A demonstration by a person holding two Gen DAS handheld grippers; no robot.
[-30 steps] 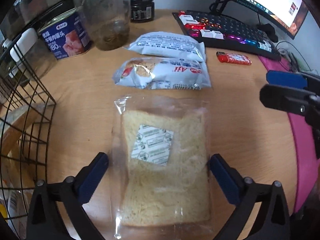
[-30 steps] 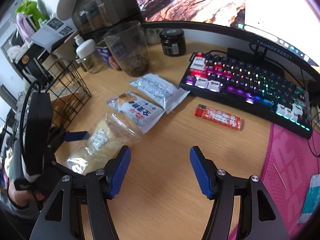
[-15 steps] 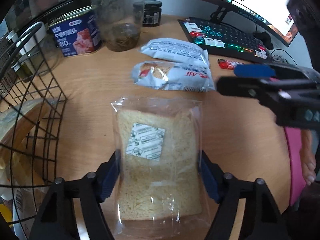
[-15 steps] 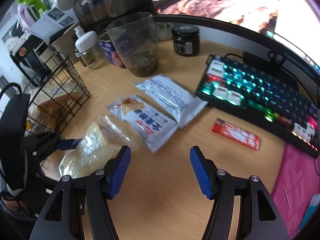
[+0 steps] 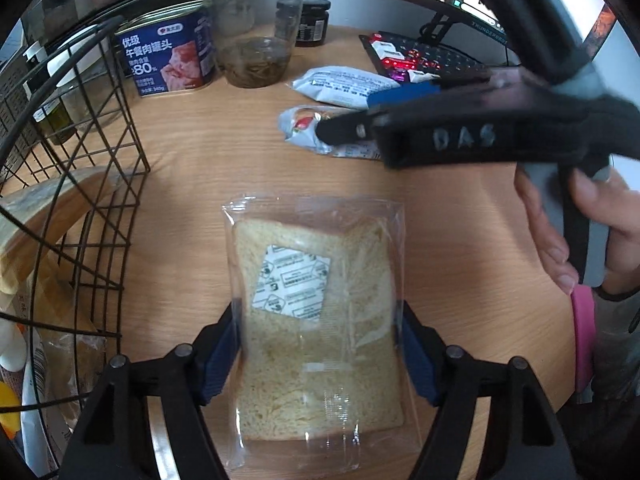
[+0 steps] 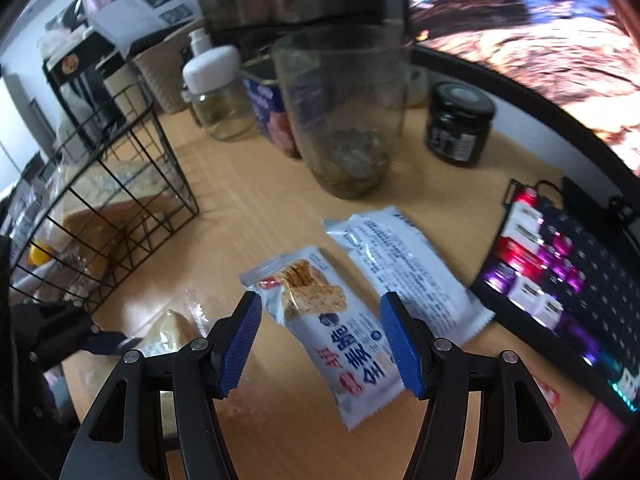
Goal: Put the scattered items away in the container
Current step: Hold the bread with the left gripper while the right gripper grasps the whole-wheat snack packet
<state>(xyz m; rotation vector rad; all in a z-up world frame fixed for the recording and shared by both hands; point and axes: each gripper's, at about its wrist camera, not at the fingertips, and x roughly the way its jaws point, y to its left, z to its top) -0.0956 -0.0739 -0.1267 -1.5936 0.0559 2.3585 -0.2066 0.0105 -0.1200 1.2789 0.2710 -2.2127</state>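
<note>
The bagged bread slice [image 5: 316,312] is pinched across its short width by the left gripper [image 5: 318,354], with its long axis running away from the gripper along the tabletop [image 5: 192,160]; the wire basket [image 5: 80,184] is located just to the left. The right gripper [image 6: 320,340] is held spread above the snack packet [image 6: 324,328], which lies lengthwise between the blue pads and is not touched.
</note>
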